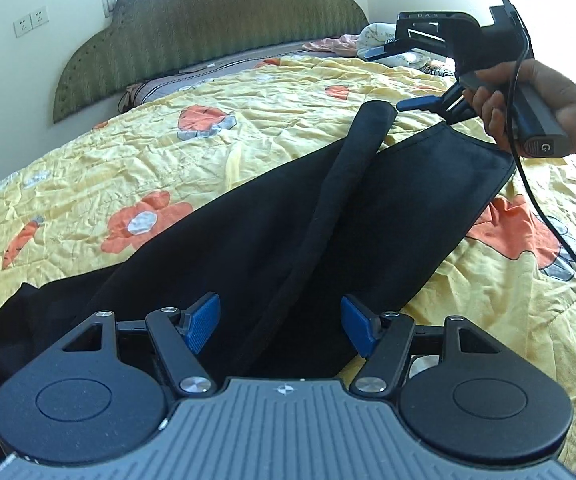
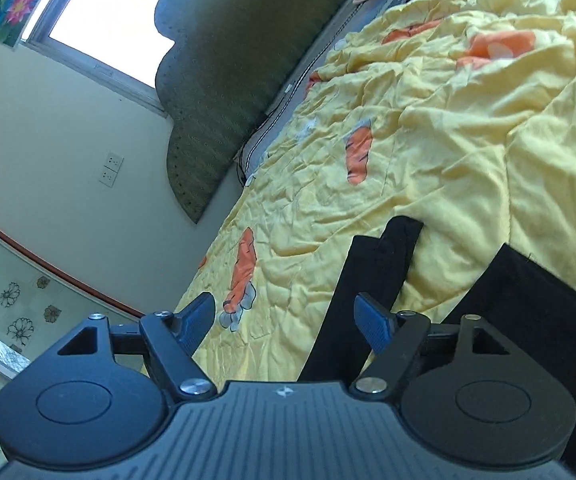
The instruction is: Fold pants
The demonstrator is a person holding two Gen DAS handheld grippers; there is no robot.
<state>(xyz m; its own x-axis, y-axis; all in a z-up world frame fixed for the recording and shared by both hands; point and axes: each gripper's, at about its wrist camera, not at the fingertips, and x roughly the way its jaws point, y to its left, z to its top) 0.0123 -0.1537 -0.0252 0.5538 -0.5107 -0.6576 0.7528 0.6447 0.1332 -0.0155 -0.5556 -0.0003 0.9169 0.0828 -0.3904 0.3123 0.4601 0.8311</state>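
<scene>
We see black pants (image 1: 255, 240) spread on yellow floral quilt (image 1: 127, 168), legs running away from us toward green headboard (image 1: 207, 28). One leg rolled/folded lengthwise, lying over other. L gripper (image 1: 279, 322) over pants near us, blue pads spread apart, nothing pinched. R gripper (image 2: 283, 322) jaws wide too, nothing btwn pads; leg hems just ahead of it. From left wrist cam, hand (image 1: 536, 104) holds R gripper above far hem.
</scene>
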